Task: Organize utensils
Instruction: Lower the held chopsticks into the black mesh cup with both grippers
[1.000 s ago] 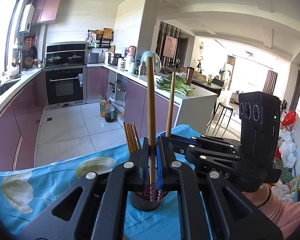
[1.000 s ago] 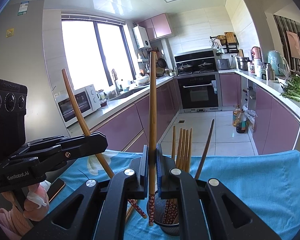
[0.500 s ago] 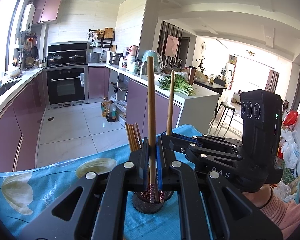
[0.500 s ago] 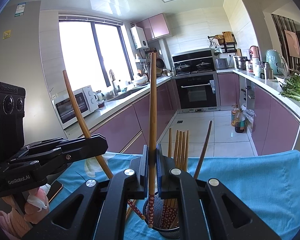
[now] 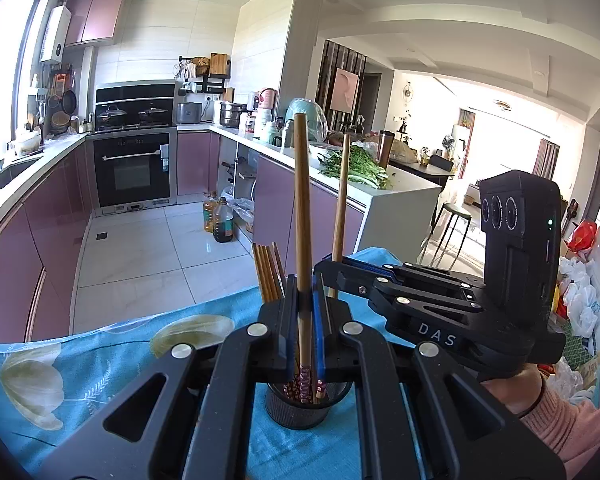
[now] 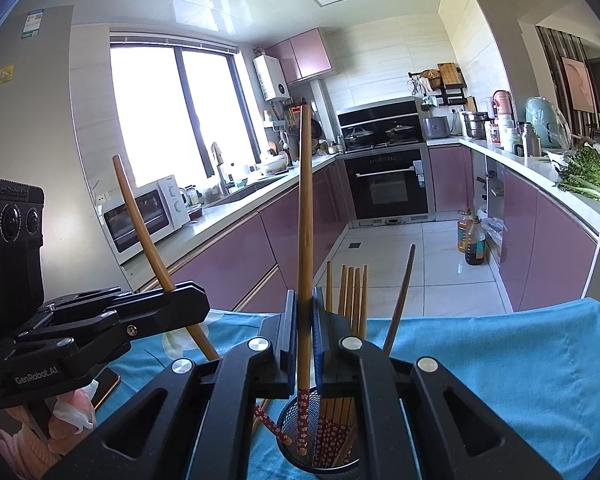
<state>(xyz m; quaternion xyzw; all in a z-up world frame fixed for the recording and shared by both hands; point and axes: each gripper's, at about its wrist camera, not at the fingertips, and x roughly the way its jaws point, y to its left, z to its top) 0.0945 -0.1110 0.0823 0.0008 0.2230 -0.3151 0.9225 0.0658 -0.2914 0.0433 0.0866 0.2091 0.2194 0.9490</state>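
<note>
Wooden chopsticks [image 5: 302,216] [image 6: 305,240] stay clamped in both hand-held grippers [image 5: 307,312] [image 6: 303,320], nearer the holder [image 6: 328,458].

The chopsticks [image 6: 305,240] look like smooth, lightly sheened wood with red flower-patterned ends, and they stand in a holder [image 6: 332,456] of fine dark metal mesh. Both grippers, left [image 5: 308,312] and right [image 6: 302,320], are matt black plastic with bright metal rivets and blue pads. The tablecloth [image 6: 500,360] is soft matt blue cloth with pale printed flowers, while the far cabinets [image 5: 28,240] are glossy purple and the floor tiles [image 5: 160,248] shiny white.
</note>
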